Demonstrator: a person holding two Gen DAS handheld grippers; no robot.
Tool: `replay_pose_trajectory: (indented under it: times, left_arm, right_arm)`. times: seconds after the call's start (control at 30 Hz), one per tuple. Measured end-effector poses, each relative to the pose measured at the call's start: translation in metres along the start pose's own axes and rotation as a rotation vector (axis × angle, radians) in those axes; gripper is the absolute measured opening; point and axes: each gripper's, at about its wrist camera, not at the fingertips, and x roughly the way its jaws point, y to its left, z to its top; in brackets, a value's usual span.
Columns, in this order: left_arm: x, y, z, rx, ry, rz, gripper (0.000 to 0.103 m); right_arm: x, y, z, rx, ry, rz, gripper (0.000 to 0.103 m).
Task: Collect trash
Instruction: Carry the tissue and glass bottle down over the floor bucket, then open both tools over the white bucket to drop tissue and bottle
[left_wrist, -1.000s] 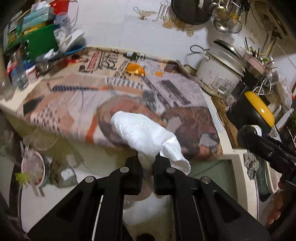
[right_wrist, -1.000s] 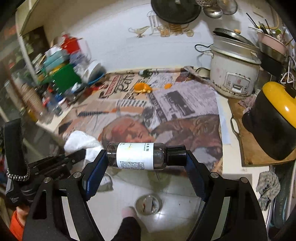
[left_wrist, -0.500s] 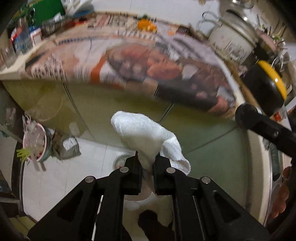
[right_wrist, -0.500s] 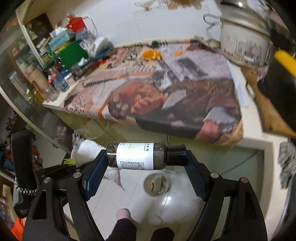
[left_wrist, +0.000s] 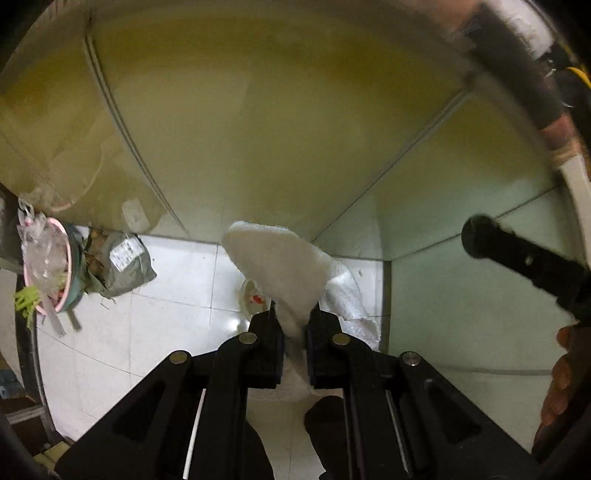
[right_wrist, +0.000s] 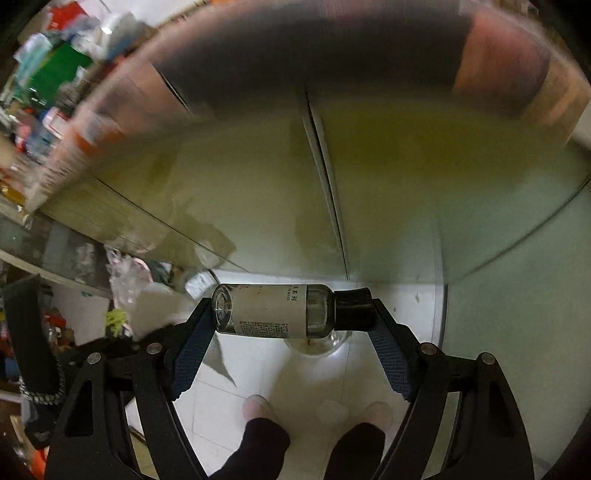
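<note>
Both grippers were tilted down toward the white tiled floor (left_wrist: 177, 280), pointing at the base of the greenish cabinet front (left_wrist: 295, 129).

The left hand-held gripper (left_wrist: 293, 325) had its two fingers pinched tight on one crumpled white paper towel (left_wrist: 280, 266), with the wad sticking up and forward out of the tips, low in front of the cabinet. The right hand-held gripper (right_wrist: 291, 314) was spread wide and clamped lengthwise on one small dark bottle (right_wrist: 273, 312) lying sideways, black cap (right_wrist: 352, 308) against the right finger, base against the left one, white label facing up. It too was just in front of the cabinet base.

Straight below, on the floor near the cabinet, sat one small round steel bin (left_wrist: 251, 301) with something reddish inside; in the right view it peeked out under the bottle (right_wrist: 317, 343). Off to the left of the cabinet: one pink basin (left_wrist: 55, 273) stuffed with plastic wrap, and one grey bag (left_wrist: 118, 262) beside it, touching. The person's two feet (right_wrist: 258, 406) showed on the tiles. The table edge above the cabinet was just a motion-blurred smear (right_wrist: 258, 66).
</note>
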Motion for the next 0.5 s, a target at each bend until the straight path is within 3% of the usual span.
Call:
replay_pose_trajectory:
  times: [0.23,0.5]
  left_arm:
    - [0.081,0.044,-0.018,-0.053,0.016,-0.003,0.008]
    - [0.141,0.068,-0.035,-0.105,0.041,-0.003,0.008]
  right_arm:
    - [0.103,-0.014,-0.018,-0.005,0.107,-0.009,0.079]
    - [0.158,-0.003,-0.027,-0.065,0.194,0.044,0.079]
